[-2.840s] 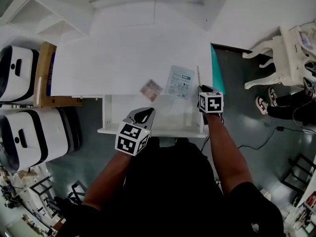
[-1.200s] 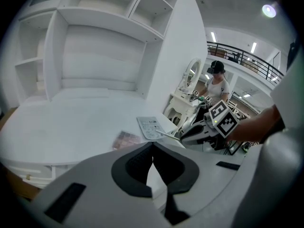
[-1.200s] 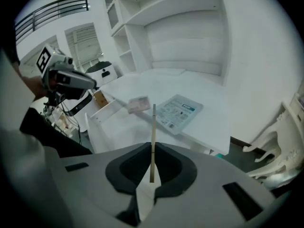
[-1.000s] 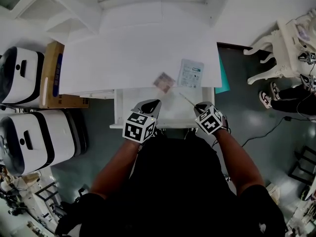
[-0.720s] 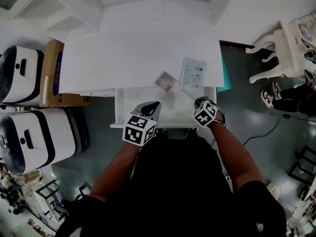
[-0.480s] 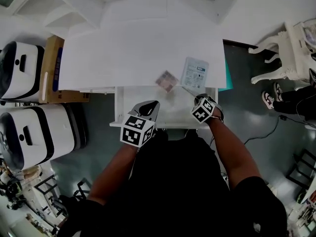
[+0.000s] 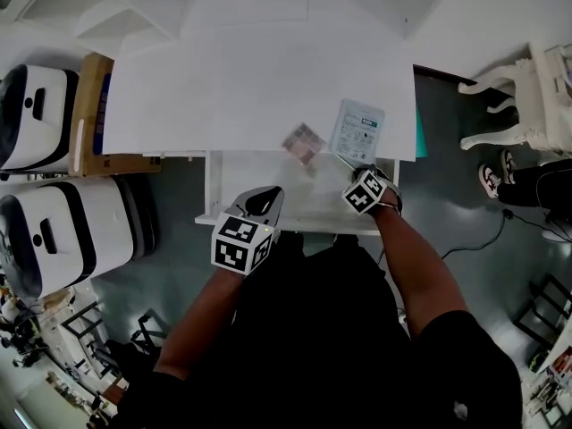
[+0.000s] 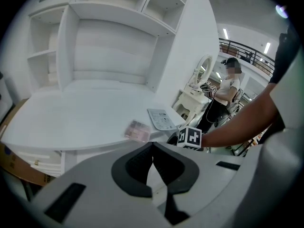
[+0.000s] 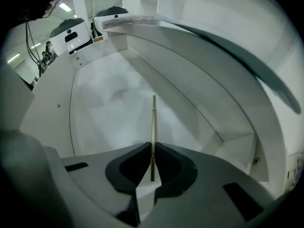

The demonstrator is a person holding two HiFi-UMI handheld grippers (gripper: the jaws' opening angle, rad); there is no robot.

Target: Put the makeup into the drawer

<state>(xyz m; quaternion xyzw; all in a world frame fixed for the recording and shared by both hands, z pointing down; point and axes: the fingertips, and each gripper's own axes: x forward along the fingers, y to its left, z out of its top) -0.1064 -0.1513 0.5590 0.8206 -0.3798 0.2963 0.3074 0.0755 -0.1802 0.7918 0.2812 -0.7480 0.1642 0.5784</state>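
Observation:
The white drawer [image 7: 208, 190] stands pulled out under the white desk [image 7: 250, 79]. My right gripper [image 7: 350, 173] is shut on a thin gold makeup stick [image 9: 153, 120] and points steeply down over the drawer's right part; the stick juts out past the fingertips above the bare drawer floor [image 9: 109, 103]. My left gripper [image 7: 266, 198] is shut with nothing in it, at the drawer's front edge. A pinkish palette [image 7: 303, 141] and a flat white packet [image 7: 357, 132] lie on the desk near its front edge. The palette [image 8: 137, 130] also shows in the left gripper view.
A cardboard box [image 7: 85, 114] and two white cases [image 7: 36, 123] stand left of the desk. A teal panel [image 7: 419, 132] lines its right side and a white chair [image 7: 527, 96] stands further right. Open shelves [image 8: 109, 37] rise at the back. A person [image 8: 228, 87] stands beyond.
My right gripper has come down into the drawer with the stick still in its grip. My left gripper has stayed at the drawer's front edge.

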